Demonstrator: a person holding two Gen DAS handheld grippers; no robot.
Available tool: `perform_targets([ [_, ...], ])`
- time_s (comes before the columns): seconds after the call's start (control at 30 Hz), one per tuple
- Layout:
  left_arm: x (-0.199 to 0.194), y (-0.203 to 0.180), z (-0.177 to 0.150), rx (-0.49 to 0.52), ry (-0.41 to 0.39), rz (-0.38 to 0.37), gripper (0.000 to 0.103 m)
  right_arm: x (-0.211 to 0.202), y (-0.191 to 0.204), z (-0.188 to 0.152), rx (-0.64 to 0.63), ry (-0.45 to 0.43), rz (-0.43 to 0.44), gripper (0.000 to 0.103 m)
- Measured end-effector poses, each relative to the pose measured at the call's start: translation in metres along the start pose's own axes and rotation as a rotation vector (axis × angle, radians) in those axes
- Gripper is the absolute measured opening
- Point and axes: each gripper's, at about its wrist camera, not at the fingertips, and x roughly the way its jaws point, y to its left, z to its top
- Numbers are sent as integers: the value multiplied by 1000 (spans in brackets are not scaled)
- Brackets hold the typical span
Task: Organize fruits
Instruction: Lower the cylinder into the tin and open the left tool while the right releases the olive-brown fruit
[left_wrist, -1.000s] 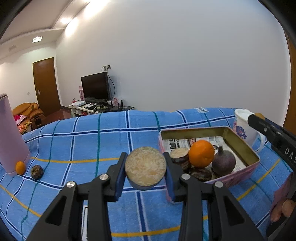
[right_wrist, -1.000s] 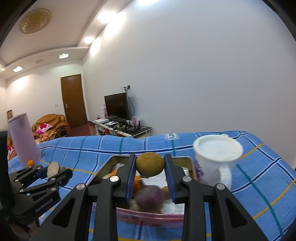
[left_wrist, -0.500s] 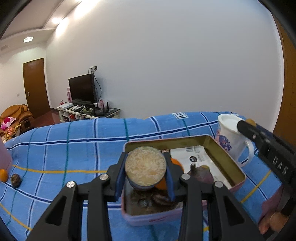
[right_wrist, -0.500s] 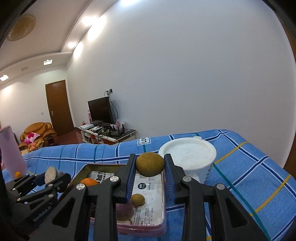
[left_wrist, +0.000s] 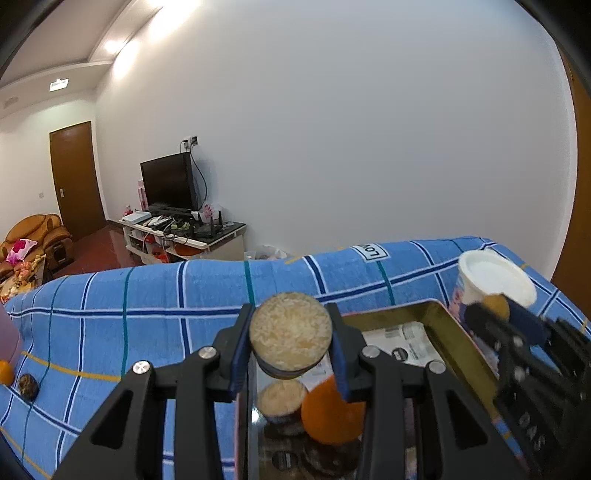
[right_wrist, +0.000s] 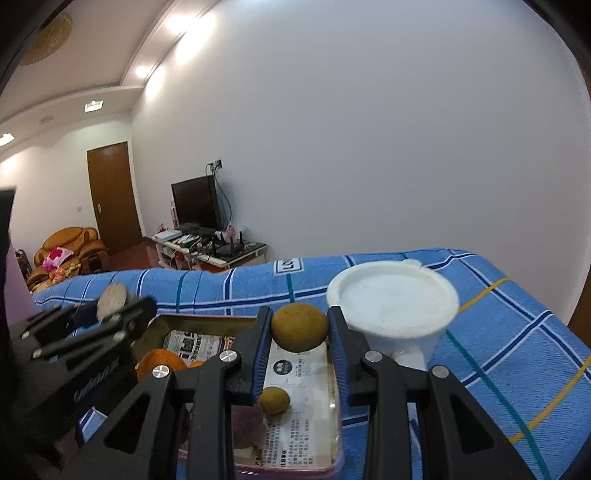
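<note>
The left gripper (left_wrist: 290, 341) points forward and slightly down, its blue-padded jaws clamped on the dark sides of a cut fruit piece (left_wrist: 290, 335) whose pale face sits between the fingertips. The right gripper (right_wrist: 300, 328) is level beside it, jaws pinching a small round brown fruit (right_wrist: 300, 327) at the tips. Each gripper shows in the other's view, close alongside.
</note>
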Motion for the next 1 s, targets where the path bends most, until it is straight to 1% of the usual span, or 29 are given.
perform_targets([
  [0.13,19,1,2,-8,57,3,39,10,0,0,-3,30,7,32],
  [0.2,27,-2,0,1,80,1,39,18,0,0,-5,61,10,32],
  [0.37,43,-8,-7,28,152,6,39,30,1,-1,-6,101,36,32],
  [0.57,42,-14,-7,54,151,7,40,38,10,-3,-34,142,73,32],
  [0.7,38,-17,-8,72,127,21,41,41,13,-5,-36,157,96,32],
  [0.73,37,-14,-9,71,123,13,42,43,14,-5,-34,167,110,33],
  [0.77,35,-14,-9,69,121,3,44,45,12,-6,-24,177,119,33],
  [0.8,34,-13,-9,61,116,-6,52,46,10,-6,-14,181,124,33],
  [0.83,32,-11,-8,52,112,-3,63,46,9,-5,-7,179,128,33],
  [0.9,25,-10,-7,34,84,12,73,44,5,-5,16,165,133,33],
  [0.93,22,-10,-7,35,66,21,77,43,2,-6,28,158,136,33],
  [1.0,14,-13,-7,46,22,53,80,39,-3,-6,56,143,151,33],
])
